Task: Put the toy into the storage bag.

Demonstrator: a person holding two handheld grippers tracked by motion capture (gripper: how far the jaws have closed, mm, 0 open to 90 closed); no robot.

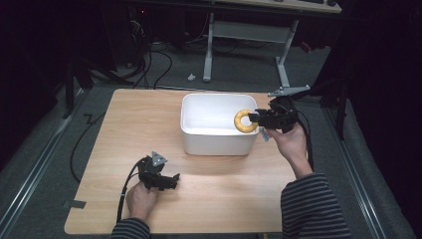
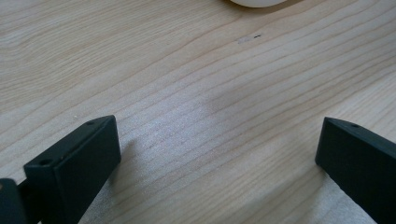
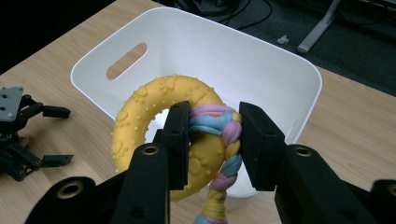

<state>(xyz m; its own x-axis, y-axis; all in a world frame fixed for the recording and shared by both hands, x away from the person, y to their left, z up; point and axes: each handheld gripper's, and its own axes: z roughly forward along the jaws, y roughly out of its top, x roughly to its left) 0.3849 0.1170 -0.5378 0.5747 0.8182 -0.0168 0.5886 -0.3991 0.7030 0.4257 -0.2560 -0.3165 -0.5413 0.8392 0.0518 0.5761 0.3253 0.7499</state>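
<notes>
one knobbly yellow ring toy [image 3: 154,121] with pastel braided rope, clamped in right tongs [image 3: 212,144]; left tongs [image 2: 217,158] gape empty.

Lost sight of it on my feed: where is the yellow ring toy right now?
The yellow ring toy is clamped in the right gripper, held over the right rim of the white bin, above its inside.

Light falls from above onto the wooden table [image 1: 209,179], leaving the surrounding room dark. The white bin [image 1: 217,144] glares slightly at its interior. In the left gripper view, soft shadows spread beside the jaws; grain stays sharp. Nearest jaw parts blur mildly.
</notes>
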